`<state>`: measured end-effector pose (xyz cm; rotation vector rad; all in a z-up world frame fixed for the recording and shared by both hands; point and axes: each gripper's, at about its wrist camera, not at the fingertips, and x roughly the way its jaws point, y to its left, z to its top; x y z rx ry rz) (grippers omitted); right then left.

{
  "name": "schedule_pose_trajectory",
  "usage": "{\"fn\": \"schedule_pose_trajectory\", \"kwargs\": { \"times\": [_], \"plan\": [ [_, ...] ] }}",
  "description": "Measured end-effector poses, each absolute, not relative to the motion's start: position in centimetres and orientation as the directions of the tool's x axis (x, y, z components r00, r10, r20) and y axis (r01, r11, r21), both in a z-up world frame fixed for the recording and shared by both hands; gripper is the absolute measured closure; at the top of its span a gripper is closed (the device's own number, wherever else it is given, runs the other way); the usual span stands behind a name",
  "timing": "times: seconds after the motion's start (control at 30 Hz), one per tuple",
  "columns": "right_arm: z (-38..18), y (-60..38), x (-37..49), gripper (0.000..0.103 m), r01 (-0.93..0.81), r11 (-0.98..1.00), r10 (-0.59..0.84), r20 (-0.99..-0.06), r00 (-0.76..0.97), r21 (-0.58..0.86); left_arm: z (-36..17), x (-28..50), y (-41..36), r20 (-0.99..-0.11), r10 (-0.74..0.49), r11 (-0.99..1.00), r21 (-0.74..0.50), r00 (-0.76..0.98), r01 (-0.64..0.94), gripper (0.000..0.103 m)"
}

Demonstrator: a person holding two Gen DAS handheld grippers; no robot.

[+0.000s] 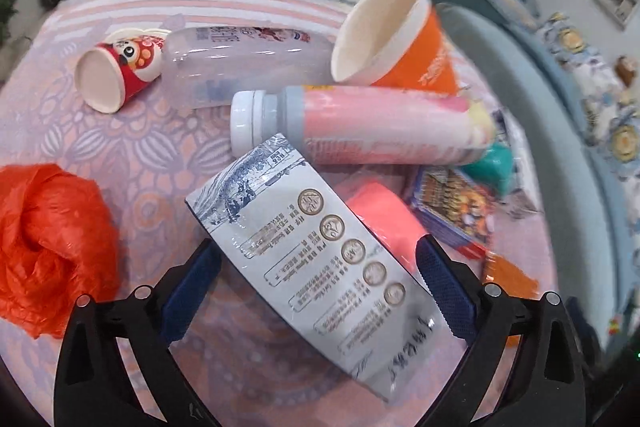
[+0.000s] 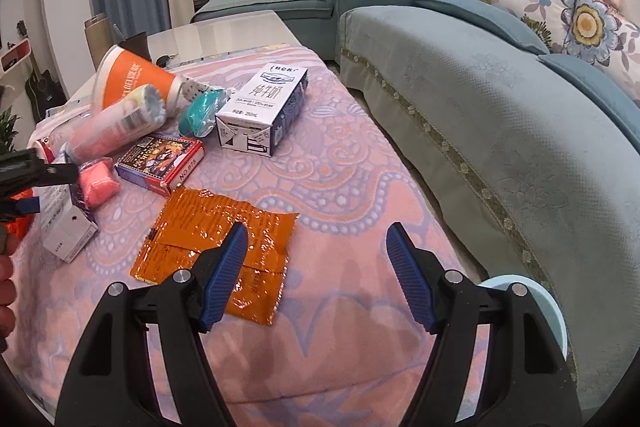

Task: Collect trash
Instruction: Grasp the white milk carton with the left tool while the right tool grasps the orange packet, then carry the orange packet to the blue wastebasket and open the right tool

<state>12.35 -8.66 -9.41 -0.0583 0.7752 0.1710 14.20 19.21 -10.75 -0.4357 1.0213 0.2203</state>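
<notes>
The counter (image 2: 344, 187), draped in a pink and lilac patterned cloth, carries all the visible trash, and nothing appears collected yet; no bin or bag standing open for it can be identified with certainty, though a pale blue round rim (image 2: 548, 303) shows at the counter's edge beside the teal sofa (image 2: 480, 115). Largest among the litter is the crumpled red plastic bag (image 1: 48, 247), followed by the orange and white paper cup (image 1: 392, 39) lying on its side, the clear plastic bottle (image 1: 240, 63), the pink bottle with a white cap (image 1: 380, 127), two white milk cartons with blue print, one lying (image 1: 320, 267) and one upright (image 2: 264, 111), the flattened orange foil wrapper (image 2: 224, 239), the card box with a printed lid (image 2: 164, 163), the small red paper cup (image 1: 116, 71), a pink block (image 1: 384, 223) and a teal lump (image 2: 200, 115). The left gripper (image 1: 320, 283) straddles the lying carton with its jaws wide and the pads not visibly pressing it. The right gripper (image 2: 316, 275) hangs spread and empty above the cloth, its left finger over the foil wrapper. Judged from this layout, the task is at its start, with every item left.
</notes>
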Motion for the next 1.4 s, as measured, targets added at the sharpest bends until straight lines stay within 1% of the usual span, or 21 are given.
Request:
{"fn": "schedule_pose_trajectory", "kwargs": {
  "times": [0.07, 0.13, 0.23, 0.27, 0.33, 0.4, 0.43, 0.47, 0.5, 0.57, 0.63, 0.7, 0.77, 0.83, 0.87, 0.93, 1.0, 1.03, 1.2, 1.3, 1.4],
  "plan": [
    [-9.4, -8.4, 12.7, 0.035, -0.197, 0.98, 0.145, -0.702, 0.697, 0.007, -10.9, 14.9, 18.2, -0.872, 0.03, 0.904, -0.185, 0.489, -0.386, 0.008],
    [-9.4, -8.1, 13.2, 0.031, -0.226, 0.974, 0.163, -0.714, 0.68, 0.008, -10.8, 15.0, 17.7, -0.868, 0.042, 0.908, -0.174, 0.495, -0.382, 0.011],
    [-9.8, -8.0, 14.1, 0.031, -0.255, 0.966, 0.19, -0.75, 0.634, 0.029, -10.4, 14.1, 17.3, -0.868, 0.014, 0.924, -0.178, 0.496, -0.337, 0.022],
    [-9.9, -7.9, 14.1, 0.031, -0.261, 0.965, 0.194, -0.76, 0.621, 0.033, -10.4, 13.6, 17.2, -0.871, -0.001, 0.931, -0.18, 0.491, -0.317, 0.03],
    [-10.7, -7.8, 14.1, 0.031, -0.297, 0.951, 0.247, -0.787, 0.565, 0.085, -10.1, 12.2, 16.9, -0.871, -0.022, 0.952, -0.167, 0.491, -0.255, 0.037],
    [-11.2, -7.3, 13.8, 0.033, -0.333, 0.933, 0.299, -0.803, 0.515, 0.134, -9.6, 10.9, 16.5, -0.878, -0.018, 0.974, -0.124, 0.479, -0.189, 0.043],
    [-11.4, -7.0, 13.4, 0.037, -0.348, 0.925, 0.32, -0.808, 0.495, 0.154, -9.5, 10.5, 16.4, -0.881, -0.012, 0.98, -0.105, 0.472, -0.17, 0.043],
    [-11.4, -6.4, 12.8, 0.039, -0.372, 0.914, 0.339, -0.808, 0.481, 0.162, -9.3, 9.8, 16.2, -0.885, 0.005, 0.987, -0.07, 0.465, -0.144, 0.044],
    [-11.3, -6.0, 12.3, 0.044, -0.395, 0.905, 0.35, -0.806, 0.478, 0.158, -9.4, 9.4, 16.3, -0.888, 0.017, 0.99, -0.049, 0.46, -0.13, 0.044],
    [-10.9, -4.9, 11.0, 0.045, -0.467, 0.871, 0.387, -0.801, 0.458, 0.154, -9.2, 8.5, 16.5, -0.888, 0.027, 0.993, -0.027, 0.459, -0.111, 0.044],
    [-10.1, -4.6, 9.9, 0.045, -0.499, 0.856, 0.399, -0.789, 0.468, 0.137, -8.9, 7.9, 17.0, -0.884, 0.005, 0.992, -0.056, 0.467, -0.116, 0.045],
    [-9.6, -5.2, 9.9, 0.045, -0.492, 0.86, 0.399, -0.778, 0.485, 0.135, -8.9, 7.7, 17.1, -0.877, -0.016, 0.984, -0.098, 0.481, -0.146, 0.037],
    [-9.2, -5.6, 10.6, 0.04, -0.485, 0.868, 0.381, -0.772, 0.509, 0.108, -9.2, 8.0, 16.7, -0.878, 0.011, 0.978, -0.09, 0.479, -0.188, 0.033],
    [-9.0, -5.4, 11.9, 0.025, -0.485, 0.873, 0.344, -0.773, 0.533, 0.055, -9.8, 8.7, 16.2, -0.883, 0.039, 0.973, -0.073, 0.468, -0.22, 0.032],
    [-9.0, -5.2, 12.7, 0.023, -0.506, 0.86, 0.36, -0.774, 0.52, 0.06, -10.2, 9.1, 16.2, -0.886, 0.059, 0.97, -0.059, 0.459, -0.238, 0.032],
    [-9.3, -4.6, 13.3, 0.019, -0.544, 0.838, 0.368, -0.785, 0.498, 0.048, -11.1, 9.6, 16.0, -0.896, 0.106, 0.96, -0.02, 0.43, -0.278, 0.038],
    [-9.9, -3.2, 14.0, 0.017, -0.584, 0.812, 0.353, -0.799, 0.487, 0.003, -11.2, 9.6, 15.7, -0.885, 0.158, 0.957, 0.028, 0.438, -0.289, 0.048],
    [-10.2, -2.6, 14.2, 0.017, -0.604, 0.797, 0.355, -0.801, 0.481, -0.01, -11.2, 9.6, 15.8, -0.881, 0.166, 0.958, 0.037, 0.442, -0.286, 0.05],
    [-11.6, -1.7, 15.0, 0.017, -0.618, 0.786, 0.344, -0.822, 0.454, -0.012, -10.8, 8.8, 16.0, -0.868, 0.13, 0.961, -0.009, 0.479, -0.277, 0.051],
    [-12.3, -1.9, 15.5, 0.017, -0.599, 0.8, 0.355, -0.833, 0.425, 0.035, -10.1, 8.1, 15.7, -0.855, 0.096, 0.964, -0.048, 0.51, -0.262, 0.051],
    [-12.3, -1.7, 15.3, 0.026, -0.589, 0.808, 0.347, -0.828, 0.441, 0.025, -9.4, 7.8, 14.9, -0.842, 0.082, 0.969, -0.059, 0.534, -0.241, 0.051]
  ]
}}
